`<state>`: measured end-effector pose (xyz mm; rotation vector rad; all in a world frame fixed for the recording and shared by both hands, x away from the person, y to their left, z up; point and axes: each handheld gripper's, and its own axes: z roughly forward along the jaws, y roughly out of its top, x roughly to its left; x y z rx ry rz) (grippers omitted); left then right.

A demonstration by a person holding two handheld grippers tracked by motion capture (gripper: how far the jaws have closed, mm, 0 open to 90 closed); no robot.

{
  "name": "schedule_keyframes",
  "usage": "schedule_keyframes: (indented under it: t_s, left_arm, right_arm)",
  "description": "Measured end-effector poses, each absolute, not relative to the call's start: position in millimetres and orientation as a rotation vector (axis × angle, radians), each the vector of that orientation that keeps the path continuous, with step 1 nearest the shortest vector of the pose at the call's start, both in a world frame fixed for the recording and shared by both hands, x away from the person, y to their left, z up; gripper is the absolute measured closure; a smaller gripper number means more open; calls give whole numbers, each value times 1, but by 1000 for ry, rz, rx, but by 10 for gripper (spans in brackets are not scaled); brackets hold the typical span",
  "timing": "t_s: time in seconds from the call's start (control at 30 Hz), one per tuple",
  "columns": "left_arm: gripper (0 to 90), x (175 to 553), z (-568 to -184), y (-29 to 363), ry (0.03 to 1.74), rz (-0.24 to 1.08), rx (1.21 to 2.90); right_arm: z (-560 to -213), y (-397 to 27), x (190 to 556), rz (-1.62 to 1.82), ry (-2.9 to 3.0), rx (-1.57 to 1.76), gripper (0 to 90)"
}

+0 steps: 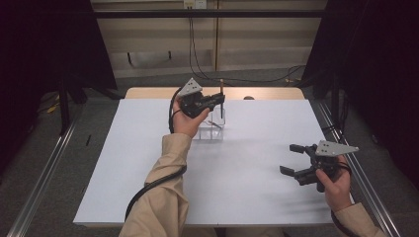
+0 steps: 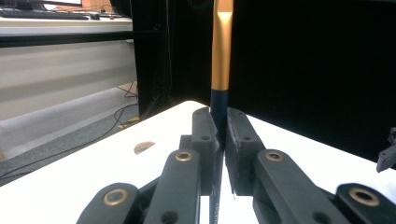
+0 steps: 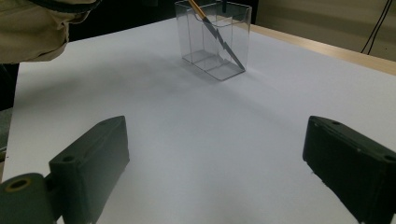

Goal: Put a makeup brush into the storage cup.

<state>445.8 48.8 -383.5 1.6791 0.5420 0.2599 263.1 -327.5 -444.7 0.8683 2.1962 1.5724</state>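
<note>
A slim gold-and-navy pen point(image 2: 221, 60) is being clamped upright by the left gripper point(image 2: 220, 135) for lowering into the clear plastic box point(image 1: 210, 128); the right gripper point(image 1: 291, 159) is being rested wide open, empty.

Beige sleeves point(image 1: 165, 173), black grippers (brass-ringed screws), grey triangular plates point(image 1: 190, 87), black cables point(image 1: 148, 187).

I see a white board point(image 1: 148, 163) lying on a wooden table point(image 1: 148, 92), black curtains point(image 1: 44, 44) at both sides and cables point(image 1: 197, 64) trailing behind.
</note>
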Motion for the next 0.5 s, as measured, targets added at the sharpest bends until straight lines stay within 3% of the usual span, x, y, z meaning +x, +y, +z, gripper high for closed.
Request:
schedule_keyframes:
  t_s: [0.5]
  left_arm:
    - [833, 444, -393, 50, 551, 241, 1678]
  right_arm:
    - [-445, -327, 264, 1576, 2201, 863, 65]
